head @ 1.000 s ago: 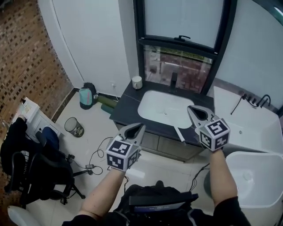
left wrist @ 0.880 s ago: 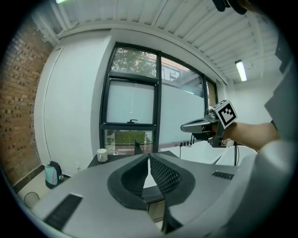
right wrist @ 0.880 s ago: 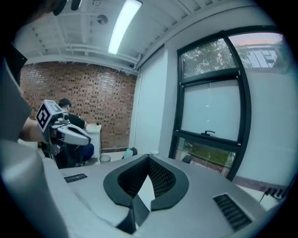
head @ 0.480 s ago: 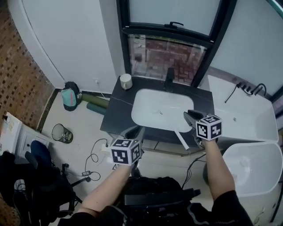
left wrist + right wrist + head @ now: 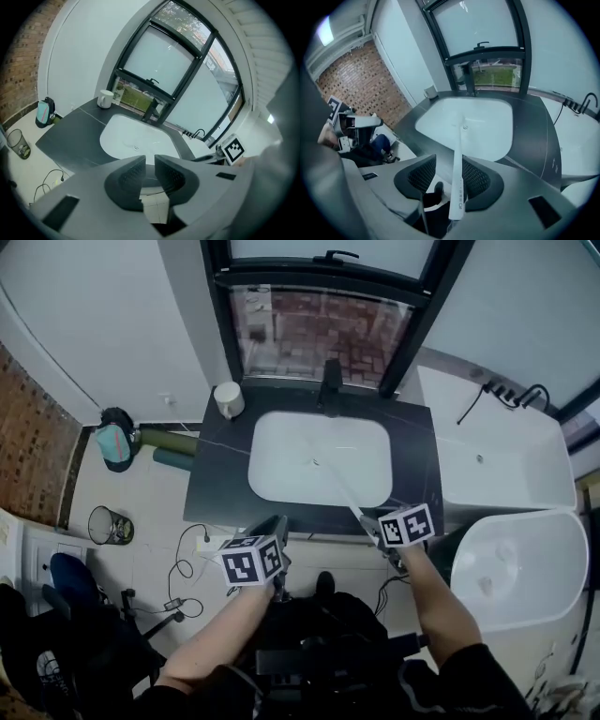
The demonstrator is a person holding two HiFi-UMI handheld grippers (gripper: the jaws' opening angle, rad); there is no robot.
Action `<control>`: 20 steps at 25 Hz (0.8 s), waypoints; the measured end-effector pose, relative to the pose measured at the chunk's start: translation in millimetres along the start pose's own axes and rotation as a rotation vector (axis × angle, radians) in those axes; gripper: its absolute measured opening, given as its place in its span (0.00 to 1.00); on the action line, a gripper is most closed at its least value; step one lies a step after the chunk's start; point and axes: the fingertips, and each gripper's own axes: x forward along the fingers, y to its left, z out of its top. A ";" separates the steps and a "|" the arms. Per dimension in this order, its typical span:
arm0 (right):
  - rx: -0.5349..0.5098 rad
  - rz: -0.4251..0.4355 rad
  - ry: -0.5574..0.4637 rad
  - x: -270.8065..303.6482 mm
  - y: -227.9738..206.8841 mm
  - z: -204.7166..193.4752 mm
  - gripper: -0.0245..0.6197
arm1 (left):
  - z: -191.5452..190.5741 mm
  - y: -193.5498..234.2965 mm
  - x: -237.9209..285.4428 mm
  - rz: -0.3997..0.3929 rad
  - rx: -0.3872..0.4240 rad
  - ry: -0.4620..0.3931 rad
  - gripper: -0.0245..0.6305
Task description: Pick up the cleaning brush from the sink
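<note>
Two handheld grippers hover at the front edge of a dark stone countertop [image 5: 217,486] that holds a white rectangular sink basin [image 5: 281,451]. The long white cleaning brush [image 5: 339,489] slants from the middle of the basin out over the counter's front edge, and its handle [image 5: 458,178] passes between the jaws of the right gripper [image 5: 448,164]. Those jaws are opening and stand wide apart. The thin handle lies close against the right-hand pad, with a clear gap to the other pad, so nothing clamps it. The left gripper [image 5: 150,159] is beside the counter's front left corner. Its jaws are opening too, with a narrow gap and nothing between them. A black faucet [image 5: 330,381] stands behind the basin, and a white cup [image 5: 228,397] sits on the counter's back left corner.
</note>
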 end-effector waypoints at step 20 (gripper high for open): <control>0.066 -0.097 0.165 52.8 -37.5 -66.3 0.17 | -55.8 6.5 48.2 0.044 0.044 0.186 0.20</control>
